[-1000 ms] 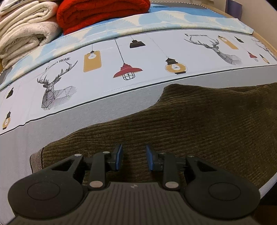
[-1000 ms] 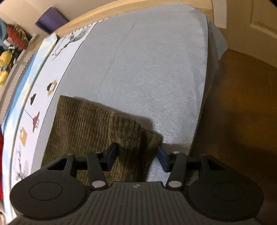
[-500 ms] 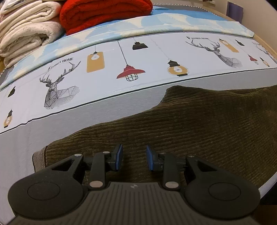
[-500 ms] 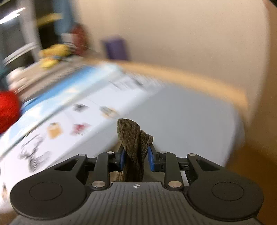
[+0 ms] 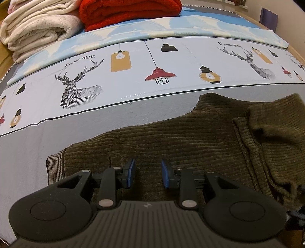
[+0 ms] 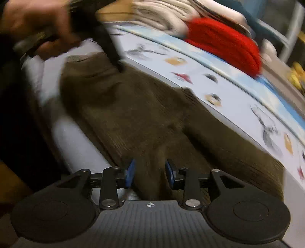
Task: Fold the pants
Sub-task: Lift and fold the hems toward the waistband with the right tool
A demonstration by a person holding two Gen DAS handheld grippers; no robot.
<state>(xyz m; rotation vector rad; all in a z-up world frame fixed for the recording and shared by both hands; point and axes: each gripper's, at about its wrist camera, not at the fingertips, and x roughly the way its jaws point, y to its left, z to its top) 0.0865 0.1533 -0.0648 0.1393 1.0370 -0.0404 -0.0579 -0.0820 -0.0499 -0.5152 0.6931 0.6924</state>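
Observation:
Olive-brown corduroy pants [image 5: 181, 139] lie across the grey bed sheet [image 5: 47, 137], with a striped waistband [image 5: 54, 164] at the left. My left gripper [image 5: 147, 173] hovers low over the waist end, its jaws a little apart and empty. A leg end [image 5: 266, 133] lies folded over the pants at the right. In the blurred right wrist view the pants [image 6: 133, 106] stretch away, and my right gripper [image 6: 150, 171] is shut on a bunched fold of the leg [image 6: 150, 179]. The left gripper tool and the hand holding it [image 6: 106, 43] appear at the far waist end.
A printed sheet band with deer and lamps [image 5: 152, 63] runs behind the pants. Folded cream blankets [image 5: 38, 24] and a red blanket [image 5: 129, 11] are stacked at the back. The bed edge [image 6: 76, 145] drops to the floor at the left of the right wrist view.
My right gripper closed on the pant leg end, lifted it and swung it over toward the waist. The folded leg now shows at the right of the left wrist view. The left gripper barely moved.

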